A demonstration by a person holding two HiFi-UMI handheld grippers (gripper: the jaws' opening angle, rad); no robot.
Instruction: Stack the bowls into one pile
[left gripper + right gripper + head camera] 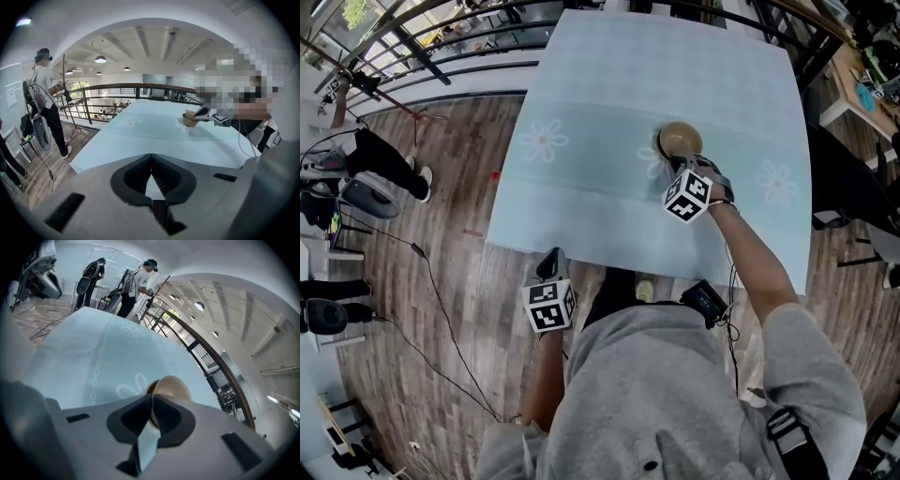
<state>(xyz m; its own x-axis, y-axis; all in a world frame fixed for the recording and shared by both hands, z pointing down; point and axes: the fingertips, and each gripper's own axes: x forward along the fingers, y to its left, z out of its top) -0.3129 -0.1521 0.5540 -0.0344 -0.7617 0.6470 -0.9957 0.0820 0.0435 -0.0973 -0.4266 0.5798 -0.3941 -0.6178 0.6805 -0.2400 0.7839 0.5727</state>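
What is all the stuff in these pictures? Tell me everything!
tablecloth: one, pale blue, covering the table
flowers: three, white, printed across the cloth
bowl: at least one, tan, by the middle flower; any nested ones can't be told apart
railing: one, black, past the table
floor: brown wood, around the table
bystanders: two, one in a light top, standing beyond the table
ceiling lamps: several, round, white, overhead
left tongs: grey, shut and empty, off the table's near edge
right tongs: grey, shut on the bowl's rim
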